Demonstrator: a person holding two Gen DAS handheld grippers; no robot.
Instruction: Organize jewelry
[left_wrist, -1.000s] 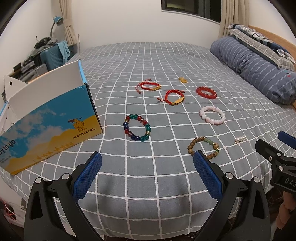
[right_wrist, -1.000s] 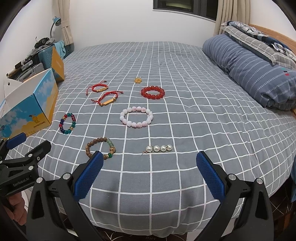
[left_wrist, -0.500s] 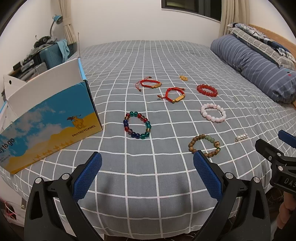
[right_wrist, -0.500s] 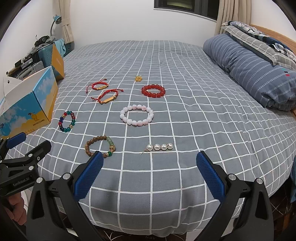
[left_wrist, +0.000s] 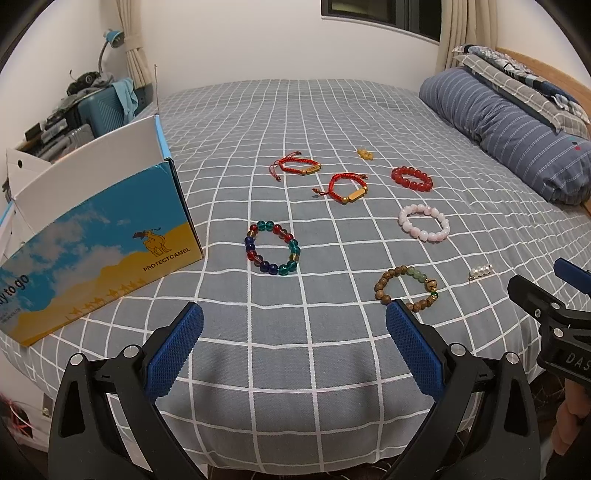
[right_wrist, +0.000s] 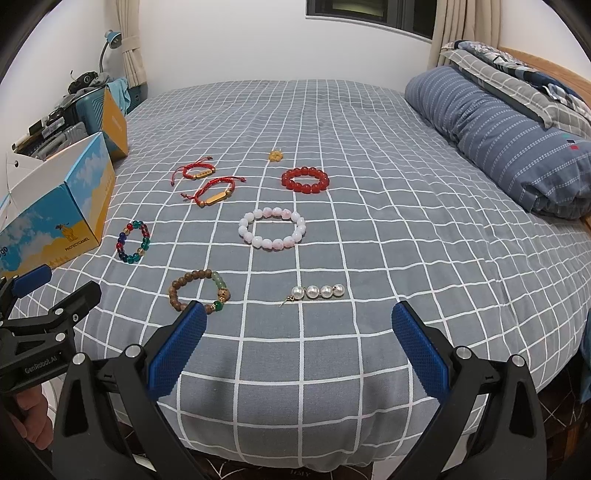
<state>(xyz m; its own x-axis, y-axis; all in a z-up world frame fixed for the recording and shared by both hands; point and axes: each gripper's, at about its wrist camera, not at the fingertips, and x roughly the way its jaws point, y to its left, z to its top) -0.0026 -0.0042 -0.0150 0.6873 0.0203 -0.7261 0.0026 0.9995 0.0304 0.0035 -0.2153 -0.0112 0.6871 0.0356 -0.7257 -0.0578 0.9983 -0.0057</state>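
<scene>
Both the left gripper (left_wrist: 293, 345) and right gripper (right_wrist: 299, 345) hover with jaws spread wide and empty at the bed's (right_wrist: 369, 155) near edge. 6 bracelets (right_wrist: 272, 232) lie spaced apart, likely for single pickups, beside an open box (left_wrist: 110, 236).

An open cardboard shoe box (left_wrist: 110, 236) is sitting on the left of the grid-patterned bedspread (right_wrist: 369, 229). Right of it are lying a multicoloured glass-bead bracelet (left_wrist: 272, 246), then a brown wooden-bead bracelet (right_wrist: 199, 291) and a four-pearl earring (right_wrist: 319, 291).
</scene>
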